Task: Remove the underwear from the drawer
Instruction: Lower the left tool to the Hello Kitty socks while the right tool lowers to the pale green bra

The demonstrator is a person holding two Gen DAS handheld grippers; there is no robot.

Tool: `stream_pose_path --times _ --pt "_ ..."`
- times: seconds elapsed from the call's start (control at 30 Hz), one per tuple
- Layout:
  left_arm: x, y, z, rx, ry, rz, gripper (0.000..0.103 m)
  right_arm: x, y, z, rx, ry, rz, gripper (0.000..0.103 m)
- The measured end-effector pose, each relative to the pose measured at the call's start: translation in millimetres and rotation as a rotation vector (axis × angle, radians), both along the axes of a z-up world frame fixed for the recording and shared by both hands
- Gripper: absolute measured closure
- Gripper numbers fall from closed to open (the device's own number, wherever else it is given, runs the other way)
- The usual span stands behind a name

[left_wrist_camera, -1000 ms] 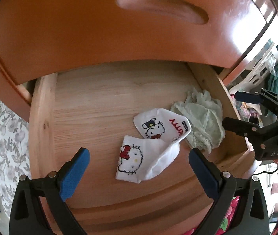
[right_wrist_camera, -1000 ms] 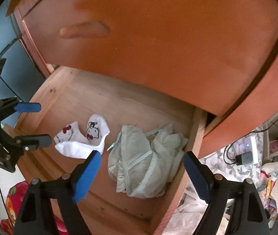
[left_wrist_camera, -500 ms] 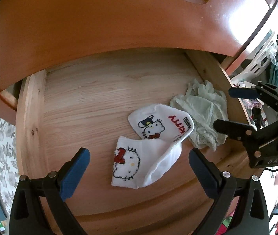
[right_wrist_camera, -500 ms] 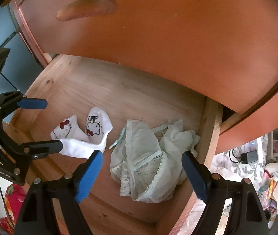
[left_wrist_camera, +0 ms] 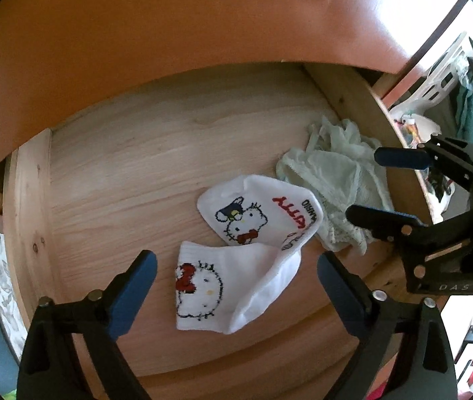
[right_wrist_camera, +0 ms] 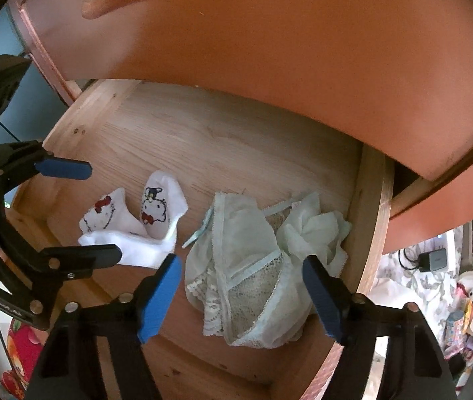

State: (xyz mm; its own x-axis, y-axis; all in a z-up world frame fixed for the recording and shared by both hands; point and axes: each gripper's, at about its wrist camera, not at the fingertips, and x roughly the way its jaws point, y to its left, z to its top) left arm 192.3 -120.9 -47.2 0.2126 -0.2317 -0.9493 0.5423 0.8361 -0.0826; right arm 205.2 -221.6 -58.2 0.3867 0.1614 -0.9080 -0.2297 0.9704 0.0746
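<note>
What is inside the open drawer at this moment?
On the drawer floor lie two white cartoon-cat socks and, beside them toward the side wall, pale green lace underwear. Whatever is beneath the bunched fabric is covered.

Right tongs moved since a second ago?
Yes. The right tongs came down toward the pale green underwear lying in the drawer; the tongs are closing, nothing gripped.
</note>
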Motion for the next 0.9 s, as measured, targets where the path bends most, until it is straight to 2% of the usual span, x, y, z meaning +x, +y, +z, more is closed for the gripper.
stream_pose_path --times 0.27,0.37,0.63,0.77,0.83,0.9 --pt "15 -9 -12 0.03 0.067 -0.011 0.014 3 -2 -6 0.008 0.024 -0.008 0.032" --pt "21 -16 -20 0.069 0.076 -0.03 0.022 5 -2 -7 0.014 0.027 -0.013 0.032" --pt "32 -25 -32 0.09 0.101 -0.029 0.026 6 -8 -9 0.031 0.04 -0.016 0.032" --pt "30 -35 -41 0.126 0.098 -0.053 0.038 6 -10 -8 0.03 0.042 -0.019 0.032" --pt "31 -37 -42 0.135 0.096 -0.053 0.039 6 -10 -8 0.029 0.041 -0.022 0.032" --pt "32 -38 -43 0.13 0.088 -0.059 0.049 6 -10 -8 0.027 0.042 -0.022 0.032"
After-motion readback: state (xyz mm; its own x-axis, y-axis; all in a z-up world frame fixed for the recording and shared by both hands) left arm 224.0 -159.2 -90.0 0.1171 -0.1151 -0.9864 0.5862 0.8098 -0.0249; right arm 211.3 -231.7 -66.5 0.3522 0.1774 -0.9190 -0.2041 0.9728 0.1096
